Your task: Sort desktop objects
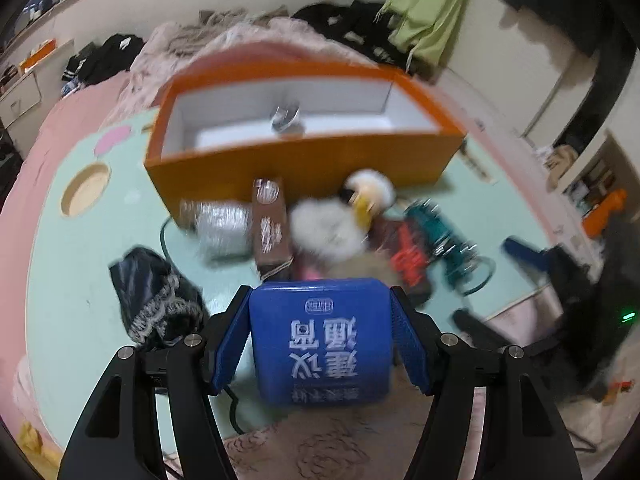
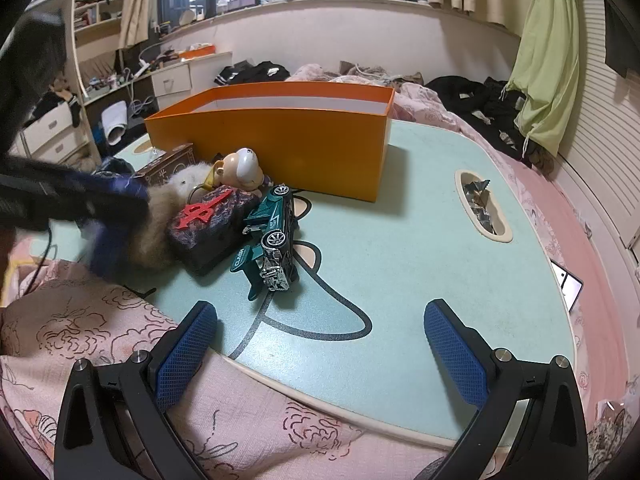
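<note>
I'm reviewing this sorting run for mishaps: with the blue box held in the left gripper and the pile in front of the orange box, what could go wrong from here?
1. The blue box is held only by its sides between the left gripper's fingers; the blurred view suggests quick motion, so it might slip.
2. Carried low toward the orange box, it could clip the plush toy or brown carton piled before the near wall.
3. The green toy car lies tipped against the dark pouch; a nudge may topple it.

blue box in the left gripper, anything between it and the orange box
Yes, on the table: a pile sits between the blue box and the orange box, including a brown carton, fluffy toy and green toy car. Lifted over them, the open top looks clear.
</note>
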`<state>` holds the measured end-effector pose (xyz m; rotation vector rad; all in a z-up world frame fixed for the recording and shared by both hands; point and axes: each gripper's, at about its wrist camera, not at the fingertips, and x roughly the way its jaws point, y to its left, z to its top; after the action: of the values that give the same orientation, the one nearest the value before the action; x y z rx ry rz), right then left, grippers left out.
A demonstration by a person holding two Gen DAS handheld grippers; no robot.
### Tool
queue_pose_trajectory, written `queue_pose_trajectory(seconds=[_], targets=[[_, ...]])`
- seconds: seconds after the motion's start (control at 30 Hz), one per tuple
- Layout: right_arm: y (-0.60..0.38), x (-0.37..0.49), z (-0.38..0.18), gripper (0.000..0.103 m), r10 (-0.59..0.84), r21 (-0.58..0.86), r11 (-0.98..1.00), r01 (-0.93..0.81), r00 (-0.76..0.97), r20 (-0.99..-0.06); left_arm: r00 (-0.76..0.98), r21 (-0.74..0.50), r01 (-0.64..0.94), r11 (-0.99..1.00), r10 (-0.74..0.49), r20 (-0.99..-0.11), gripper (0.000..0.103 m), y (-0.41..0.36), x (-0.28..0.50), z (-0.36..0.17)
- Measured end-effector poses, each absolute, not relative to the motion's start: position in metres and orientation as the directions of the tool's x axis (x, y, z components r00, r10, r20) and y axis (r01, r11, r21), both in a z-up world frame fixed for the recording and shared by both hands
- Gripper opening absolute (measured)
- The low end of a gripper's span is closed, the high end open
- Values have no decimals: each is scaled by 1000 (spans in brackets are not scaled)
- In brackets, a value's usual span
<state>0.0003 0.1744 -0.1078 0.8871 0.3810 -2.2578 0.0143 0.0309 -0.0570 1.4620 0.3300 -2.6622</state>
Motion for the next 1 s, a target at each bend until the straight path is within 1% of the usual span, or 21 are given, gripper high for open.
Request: queue_pose_trajectory(seconds=[0.1, 0.23, 0.3, 0.33, 0.37, 0.47, 0.6, 0.7, 0.73, 0.8, 0.83, 0.87, 0.9, 0.93, 0.97, 1.0], targets=[[175, 1, -108, 103, -483, -24, -731, 682, -542, -687, -561, -199, 175, -964, 69, -825, 67, 29, 12, -62], [174, 1, -107, 103, -483, -24, -731, 682, -542, -687, -626, -184, 191, -964, 25, -779, 67, 30, 21, -51], [175, 1, -108, 103, -483, -24, -731, 682, -542, -688, -659, -171, 181, -968, 10, -752, 71, 33, 31, -42], [175, 1, -108, 103, -483, -24, -731, 682, -542, -688, -665, -159, 183, -970, -3, -747, 76, 33, 36, -39], [174, 1, -107, 103, -483, -24, -731, 682, -542, -688, -665, -140, 190, -972, -23, -747, 77, 34, 42, -37], [175, 1, -108, 103, -483, -24, -731, 682, -542, -687, -649, -70, 220, -973, -92, -755, 77, 36, 57, -39], [175, 1, -108, 103, -483, -24, -731, 682, -542, -687, -621, -4, 207, -978, -129, -773, 77, 45, 76, -48], [175, 1, -108, 103, -483, -24, -731, 682, -543, -687, -579, 64, 197, -978, -169, -798, 77, 50, 75, -62], [175, 1, -108, 103, -483, -24, -731, 682, -542, -687, -568, 65, 203, -977, -171, -805, 78, 49, 72, -68], [176, 1, -108, 103, -483, -24, -731, 682, -542, -687, -562, 20, 211, -977, -139, -816, 79, 43, 69, -74], [176, 1, -109, 103, -484, -23, -731, 682, -542, -687, -557, -8, 213, -977, -115, -822, 82, 39, 67, -77], [175, 1, -108, 103, -484, -23, -731, 682, -542, -688, -557, -29, 220, -975, -101, -824, 87, 35, 66, -79], [176, 1, -108, 103, -484, -24, -731, 682, -542, -687, -558, -44, 235, -971, -98, -824, 90, 31, 66, -80], [175, 2, -107, 103, -483, -25, -731, 682, -543, -686, -552, -39, 254, -966, -112, -826, 97, 28, 66, -82], [175, 2, -107, 103, -483, -25, -731, 682, -543, -687, -550, -40, 265, -963, -117, -827, 101, 27, 66, -83], [175, 3, -107, 103, -483, -25, -731, 682, -543, -687, -547, -39, 271, -962, -121, -828, 102, 27, 67, -84]])
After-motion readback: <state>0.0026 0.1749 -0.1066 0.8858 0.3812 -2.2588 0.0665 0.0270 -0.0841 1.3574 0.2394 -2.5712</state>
